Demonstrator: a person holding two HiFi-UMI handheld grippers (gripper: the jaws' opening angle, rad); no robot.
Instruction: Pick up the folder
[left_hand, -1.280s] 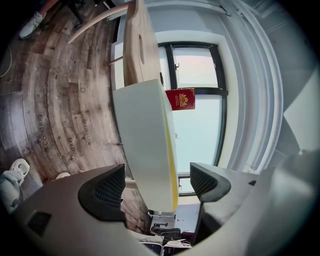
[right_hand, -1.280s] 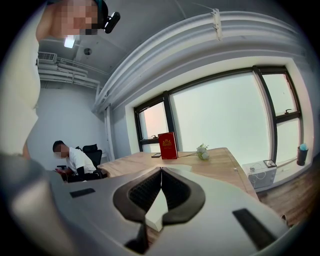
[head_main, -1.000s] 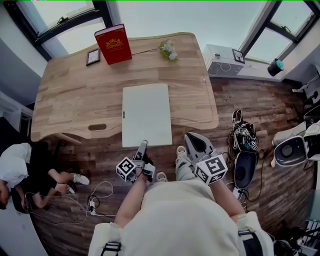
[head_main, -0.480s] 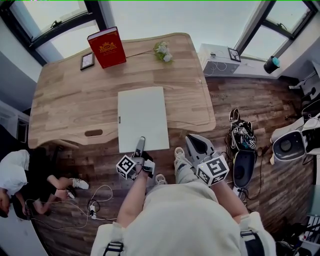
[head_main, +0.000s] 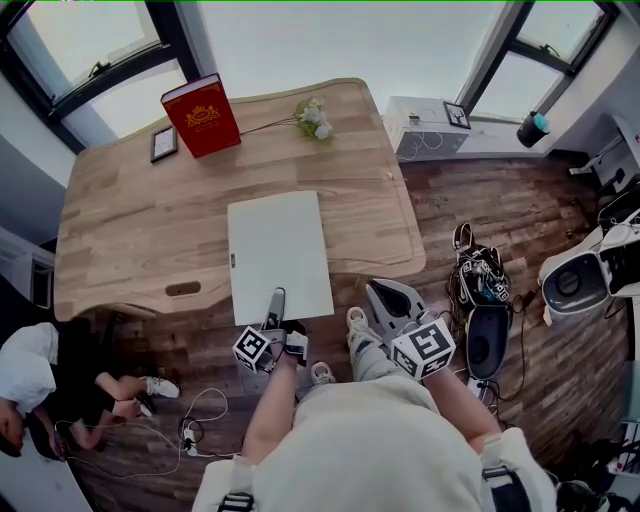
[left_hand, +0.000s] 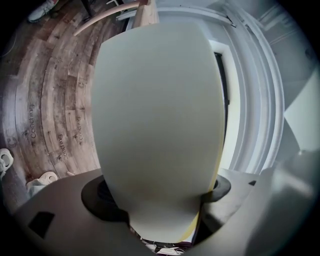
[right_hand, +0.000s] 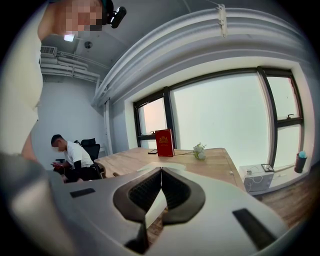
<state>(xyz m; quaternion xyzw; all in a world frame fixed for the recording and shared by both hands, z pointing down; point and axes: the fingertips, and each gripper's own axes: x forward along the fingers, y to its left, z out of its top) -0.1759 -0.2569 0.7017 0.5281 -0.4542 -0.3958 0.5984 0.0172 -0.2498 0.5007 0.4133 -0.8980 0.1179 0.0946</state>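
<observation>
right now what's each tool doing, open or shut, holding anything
Left tool: shut on the near edge of the folder.
Right tool: shut, holding nothing.

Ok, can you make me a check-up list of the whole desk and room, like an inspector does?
Surface: wooden table, curved edges.
Job's things: white folder, near end sticking past the table's near edge.
Clutter: upright red book, small picture frame, flowers, all along the far side.
Grippers: left claw shut on the folder's near edge; right claw shut, holding nothing, off the table.
Cables: white cables on the floor; more at the white box by the window.
Surroundings: seated person at left, black bag on the wooden floor, big windows.
</observation>
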